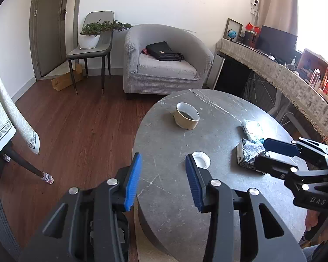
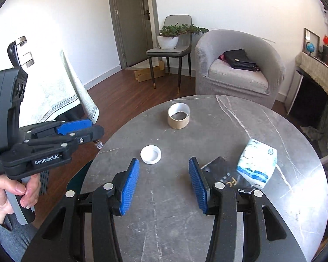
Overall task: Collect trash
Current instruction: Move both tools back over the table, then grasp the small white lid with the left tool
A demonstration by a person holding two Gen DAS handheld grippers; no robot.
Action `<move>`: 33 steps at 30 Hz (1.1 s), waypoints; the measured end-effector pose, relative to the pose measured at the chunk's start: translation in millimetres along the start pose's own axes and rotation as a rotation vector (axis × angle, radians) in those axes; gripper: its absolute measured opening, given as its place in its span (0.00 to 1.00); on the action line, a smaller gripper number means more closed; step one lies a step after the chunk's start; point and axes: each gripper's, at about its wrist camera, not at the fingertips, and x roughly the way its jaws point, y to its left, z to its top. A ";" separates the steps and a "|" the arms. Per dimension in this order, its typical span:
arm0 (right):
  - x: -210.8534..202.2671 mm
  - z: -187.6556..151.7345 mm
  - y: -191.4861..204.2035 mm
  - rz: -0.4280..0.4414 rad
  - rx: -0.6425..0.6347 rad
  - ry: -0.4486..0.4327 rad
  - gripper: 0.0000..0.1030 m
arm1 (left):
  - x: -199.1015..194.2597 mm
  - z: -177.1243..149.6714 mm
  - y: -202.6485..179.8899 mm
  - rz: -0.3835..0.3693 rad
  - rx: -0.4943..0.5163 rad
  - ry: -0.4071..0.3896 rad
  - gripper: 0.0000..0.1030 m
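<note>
On the round grey marble table (image 2: 207, 229) lie a white plastic lid (image 2: 150, 154), a brown tape roll (image 2: 178, 118), a black crumpled wrapper (image 2: 225, 176) and a white-and-blue tissue pack (image 2: 257, 162). The lid (image 1: 200, 159), tape roll (image 1: 187, 119), wrapper (image 1: 248, 155) and tissue pack (image 1: 254, 131) also show in the left wrist view. My left gripper (image 1: 163, 182) is open and empty over the table's left edge, just short of the lid. My right gripper (image 2: 164, 184) is open and empty above the table, with the wrapper beside its right finger. The right gripper (image 1: 273, 152) shows from the side, over the wrapper.
A grey armchair (image 2: 238, 69) with a black bag (image 2: 240, 60) stands behind the table. A chair holding a potted plant (image 2: 170, 37) is by the door. A cloth-covered table (image 2: 52, 96) is at left, a cluttered desk (image 1: 295, 76) at right. Wooden floor (image 1: 76, 120) lies at the left.
</note>
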 end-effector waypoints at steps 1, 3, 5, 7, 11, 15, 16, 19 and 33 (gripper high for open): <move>-2.9 -1.2 -6.0 -0.001 0.007 -0.002 0.46 | 6.1 0.0 -5.8 -0.001 0.012 0.011 0.43; -7.8 -5.6 -15.9 -0.006 0.018 -0.003 0.47 | 17.3 -0.6 -14.5 -0.006 0.034 0.033 0.46; -13.1 -10.4 -26.0 -0.015 0.028 -0.013 0.54 | 27.7 -0.4 -22.3 -0.009 0.053 0.050 0.46; -18.1 -14.5 -36.2 -0.016 0.034 -0.028 0.63 | 38.3 -0.8 -27.9 -0.015 0.069 0.070 0.49; -25.5 -25.5 -53.7 -0.030 0.037 -0.016 0.72 | 55.4 -2.9 -35.5 -0.021 0.082 0.119 0.50; -26.7 -36.1 -68.7 -0.014 0.053 0.012 0.76 | 63.6 -1.1 -40.8 -0.028 0.079 0.134 0.50; -26.8 -38.5 -71.0 -0.020 0.047 0.019 0.78 | 64.9 -0.9 -41.4 -0.030 0.078 0.135 0.49; -25.0 -45.7 -76.8 -0.010 0.037 0.058 0.80 | 68.7 -0.5 -45.0 -0.025 0.083 0.141 0.47; -8.5 -46.6 -89.9 0.046 -0.035 0.131 0.80 | 72.0 2.1 -61.0 -0.045 0.078 0.138 0.32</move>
